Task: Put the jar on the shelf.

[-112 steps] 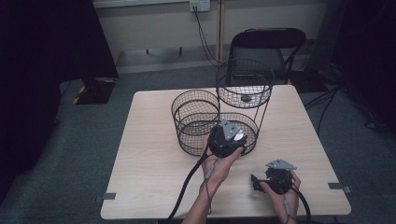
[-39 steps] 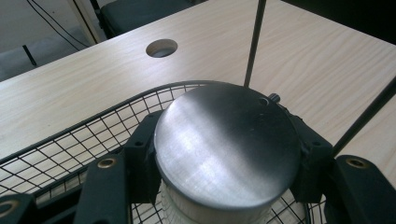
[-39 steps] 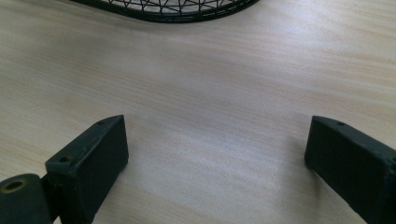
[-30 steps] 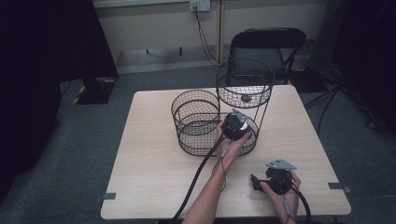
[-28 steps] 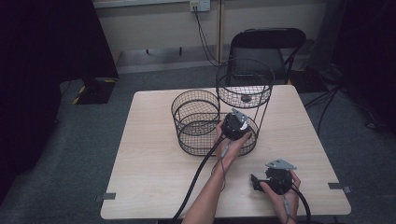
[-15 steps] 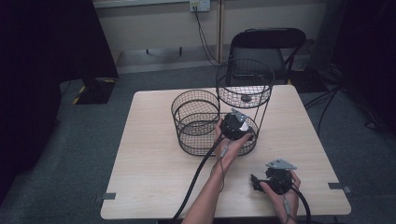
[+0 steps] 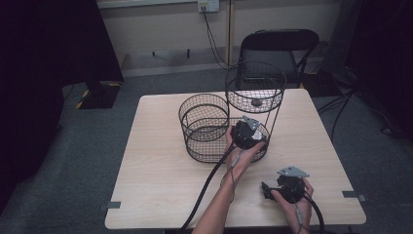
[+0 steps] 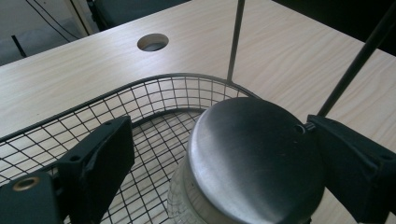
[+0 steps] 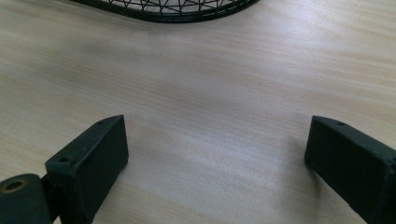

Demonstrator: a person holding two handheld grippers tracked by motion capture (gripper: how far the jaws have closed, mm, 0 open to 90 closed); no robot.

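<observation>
A glass jar with a round metal lid [image 8: 254, 158] stands inside the low wire basket [image 7: 209, 151] of a black tiered basket stand. My left gripper [image 7: 246, 134] hangs over that basket, and the jar sits between its jaws [image 8: 219, 140]. The jaws have just been opening. The left pad stands clear of the lid and the right pad is at the lid's edge without pressing. My right gripper [image 7: 267, 189] rests near the table's front right, open over bare wood [image 9: 215, 154], with the basket's rim [image 9: 177, 14] ahead.
The stand also has a mid-height basket [image 7: 203, 114] at the left and a tall one on thin legs [image 7: 255, 85] at the back right. A black chair [image 7: 280, 46] stands behind the wooden table [image 7: 160, 185]. A cable hole [image 8: 153, 42] lies beyond the basket.
Since the earliest frame my left hand has moved a little back and right over the low basket. Over the last second neither hand has visibly shifted.
</observation>
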